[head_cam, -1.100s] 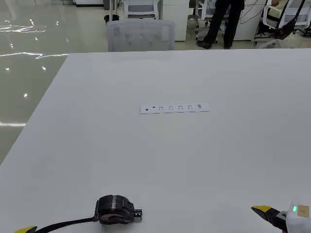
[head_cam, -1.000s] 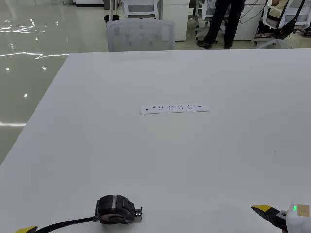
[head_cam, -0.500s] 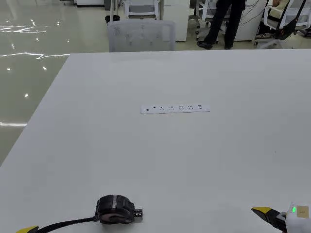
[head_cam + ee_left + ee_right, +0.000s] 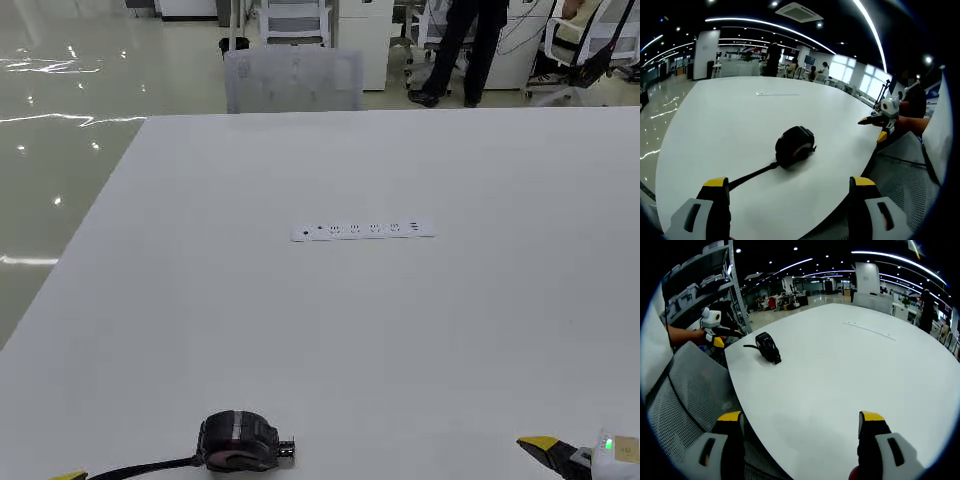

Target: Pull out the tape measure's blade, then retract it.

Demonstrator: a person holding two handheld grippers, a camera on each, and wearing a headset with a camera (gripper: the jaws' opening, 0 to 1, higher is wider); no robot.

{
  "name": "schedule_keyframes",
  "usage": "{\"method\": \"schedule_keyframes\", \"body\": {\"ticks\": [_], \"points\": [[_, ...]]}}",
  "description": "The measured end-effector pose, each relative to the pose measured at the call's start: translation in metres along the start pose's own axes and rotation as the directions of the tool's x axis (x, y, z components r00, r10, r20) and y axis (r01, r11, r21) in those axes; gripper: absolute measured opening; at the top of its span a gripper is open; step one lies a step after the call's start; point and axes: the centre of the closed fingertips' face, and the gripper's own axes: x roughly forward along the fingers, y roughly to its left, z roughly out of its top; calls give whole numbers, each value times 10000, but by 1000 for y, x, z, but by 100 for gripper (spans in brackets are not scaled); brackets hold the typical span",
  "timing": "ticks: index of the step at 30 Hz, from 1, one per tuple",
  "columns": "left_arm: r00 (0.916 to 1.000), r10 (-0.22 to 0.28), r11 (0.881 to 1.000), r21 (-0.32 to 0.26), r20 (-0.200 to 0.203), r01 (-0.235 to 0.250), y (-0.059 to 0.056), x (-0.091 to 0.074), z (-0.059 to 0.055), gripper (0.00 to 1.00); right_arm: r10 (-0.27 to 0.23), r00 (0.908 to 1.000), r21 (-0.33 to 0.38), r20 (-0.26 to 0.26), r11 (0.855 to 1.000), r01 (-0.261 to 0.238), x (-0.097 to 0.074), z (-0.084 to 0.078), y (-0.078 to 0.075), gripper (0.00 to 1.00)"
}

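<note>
Jaws of the left gripper (image 4: 789,182) are seen spread wide, with nothing held between them, low at the near left edge of the worktop (image 4: 730,110). Just ahead of it the tape measure (image 4: 796,145) rests close to the worktop's front edge. Its black wrist strap (image 4: 752,174) is trailed back toward this gripper, so the strap is met first from the left. The hook end (image 4: 285,450) of the blade is turned the opposite way, toward the right. Well apart on that side, near the front edge, the right gripper (image 4: 800,416) is held equally spread and empty. The tape measure's long axis is thus laid across, from one gripper toward the other. The left gripper is judged the nearer, so the tape measure would likely be steadied from there and the hook end drawn rightward.
</note>
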Motion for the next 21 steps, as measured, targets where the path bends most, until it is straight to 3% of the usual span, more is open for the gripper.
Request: {"method": "schedule_keyframes", "body": {"ticks": [14,21], "points": [[9959,-901,9931,741,-122,907,-12,13,15,96,268,9992,-378,290,9990,-257,12,12,4,95],[9893,-1372,9797,1404,-499,1430,-16,23,19,94,572,9975,-577,419,9968,-547,20,17,6,95]]}}
